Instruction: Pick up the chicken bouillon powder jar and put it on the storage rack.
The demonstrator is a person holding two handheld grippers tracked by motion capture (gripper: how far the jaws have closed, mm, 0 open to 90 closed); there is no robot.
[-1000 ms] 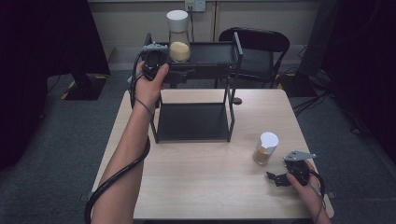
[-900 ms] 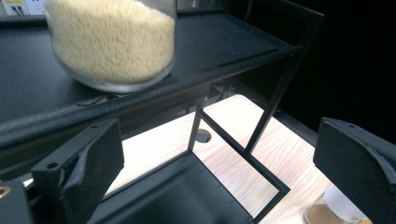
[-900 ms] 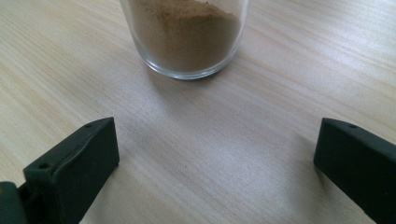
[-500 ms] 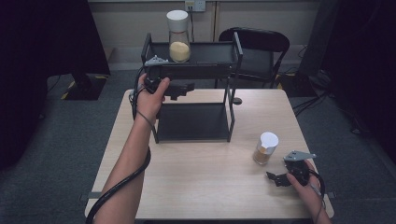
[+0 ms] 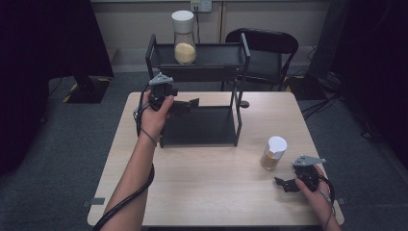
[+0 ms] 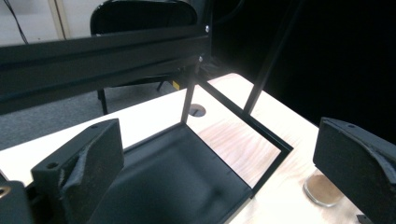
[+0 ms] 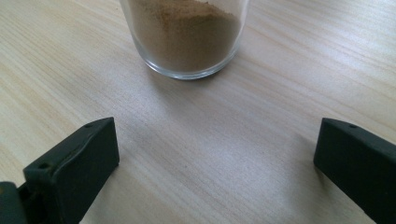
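Glass jar (image 5: 274, 153) with white lid and brown powder, upright on the bench (image 5: 211, 192), at about 4 o'clock from the black two-tier rack (image 5: 199, 96). Long axis vertical, lid pointing up; in the right tool view its clear base (image 7: 184, 37) stands just ahead of the jaws, untouched.

Handling, by judgement: rigid, smooth-walled glass, likely slippery and breakable; moderate weight with powder filling the lower part. Best taken across the straight wall at mid-height, below the lid, jaws level, grip firm but not crushing, and kept upright.

Right tool (image 5: 288, 184): held low over the bench at the jar's 5 o'clock, near but apart from it, jaws spread wide and empty, aimed at the jar.

Left tool (image 5: 185, 105): held in the left hand (image 5: 154, 115) at the rack's left post, jaws spread wide, nothing between them, looking across the rack's lower tray (image 6: 173, 186).

Second jar (image 5: 184, 37): taller, white-lidded, yellow powder, upright on the rack's top shelf at its left end.

Folding chair (image 5: 262, 48): behind the bench at 12 o'clock to 1 o'clock.
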